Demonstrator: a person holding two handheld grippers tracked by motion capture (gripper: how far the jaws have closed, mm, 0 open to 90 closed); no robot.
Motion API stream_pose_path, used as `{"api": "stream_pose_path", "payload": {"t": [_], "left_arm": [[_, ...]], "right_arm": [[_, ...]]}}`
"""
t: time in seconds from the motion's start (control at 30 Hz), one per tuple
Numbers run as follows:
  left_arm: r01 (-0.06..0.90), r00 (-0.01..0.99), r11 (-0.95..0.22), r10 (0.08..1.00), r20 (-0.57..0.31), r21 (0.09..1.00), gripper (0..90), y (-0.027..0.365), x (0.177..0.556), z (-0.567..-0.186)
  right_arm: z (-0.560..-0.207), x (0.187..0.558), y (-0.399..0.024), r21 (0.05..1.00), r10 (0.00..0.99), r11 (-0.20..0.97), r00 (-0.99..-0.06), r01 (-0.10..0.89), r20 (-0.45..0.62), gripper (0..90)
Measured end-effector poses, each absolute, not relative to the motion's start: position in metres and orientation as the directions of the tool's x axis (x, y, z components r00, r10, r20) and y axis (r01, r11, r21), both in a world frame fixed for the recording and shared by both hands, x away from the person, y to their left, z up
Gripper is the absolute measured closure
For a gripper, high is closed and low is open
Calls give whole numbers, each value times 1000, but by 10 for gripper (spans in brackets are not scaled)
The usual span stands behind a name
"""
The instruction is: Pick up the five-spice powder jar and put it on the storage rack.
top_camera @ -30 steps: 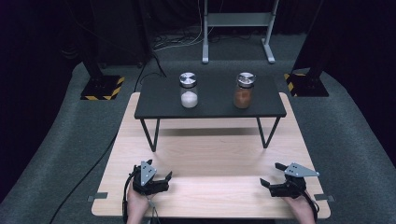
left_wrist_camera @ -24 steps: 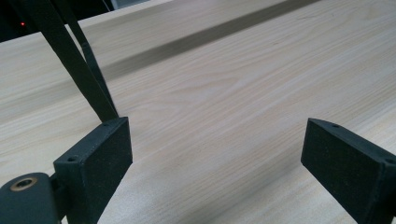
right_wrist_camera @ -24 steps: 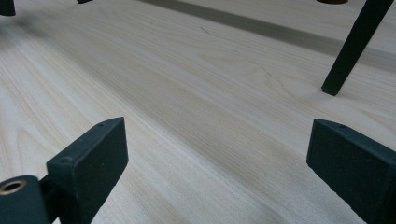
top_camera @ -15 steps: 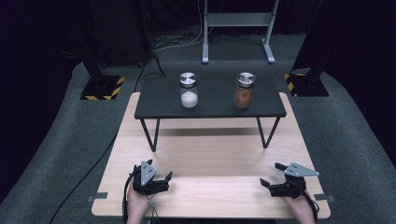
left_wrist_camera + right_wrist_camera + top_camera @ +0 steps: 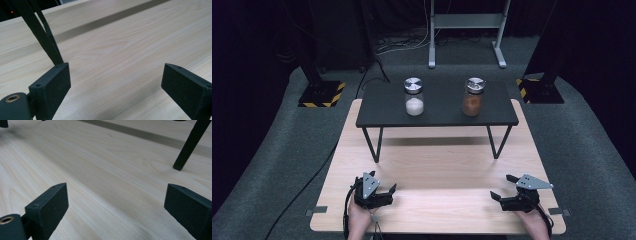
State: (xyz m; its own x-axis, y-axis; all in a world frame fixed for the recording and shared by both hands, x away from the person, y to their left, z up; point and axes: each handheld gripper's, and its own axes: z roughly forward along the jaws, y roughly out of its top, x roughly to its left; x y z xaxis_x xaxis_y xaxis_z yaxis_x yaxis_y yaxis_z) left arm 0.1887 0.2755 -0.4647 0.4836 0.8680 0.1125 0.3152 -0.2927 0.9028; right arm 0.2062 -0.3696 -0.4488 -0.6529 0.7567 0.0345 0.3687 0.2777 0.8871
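I hold the left gripper (image 5: pixel 379 194) and right gripper (image 5: pixel 512 195) low over the wooden tabletop (image 5: pixel 442 165), jaws spread, empty. White-filled jar (image 5: pixel 414 97) and brown-filled jar (image 5: pixel 473 97) stand untouched on the black stand (image 5: pixel 442 112); nothing begun, I judge.

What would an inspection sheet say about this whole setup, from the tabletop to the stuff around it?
Surface: pale wooden table, bare around the tools; a low black stand on thin black legs sits on its far half.
Job's things: clear glass jar of white powder with a metal lid and clear glass jar of brown powder with a metal lid, upright and apart on the stand.
Clutter: nothing seen.
Grippers: left tool and right tool, jaws apart, holding nothing, low over the near edge.
Cables: black cable trails across the grey floor.
Surroundings: grey carpet, grey metal frame, yellow-and-black striped bases.
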Motion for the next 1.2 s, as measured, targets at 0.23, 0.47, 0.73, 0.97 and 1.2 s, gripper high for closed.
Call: {"api": "stream_pose_path", "payload": {"t": [0.23, 0.47, 0.73, 0.97, 1.2], "left_arm": [[316, 483, -294, 868, 113, 902, 84, 275, 189, -465], [317, 483, -294, 868, 113, 902, 84, 275, 189, -464], [318, 484, -296, 868, 114, 901, 84, 275, 189, -464], [320, 484, -297, 867, 114, 900, 84, 275, 189, -464], [320, 484, -296, 868, 113, 900, 84, 275, 189, -464]], "right_arm": [[-449, 206, -369, 886, 757, 279, -653, 370, 34, 42], [-448, 207, -369, 885, 756, 279, -653, 373, 37, 41], [-448, 207, -369, 883, 755, 282, -654, 375, 36, 41], [-447, 209, -369, 879, 753, 285, -657, 383, 42, 41], [-446, 211, -369, 874, 749, 290, -661, 390, 46, 41]]}}
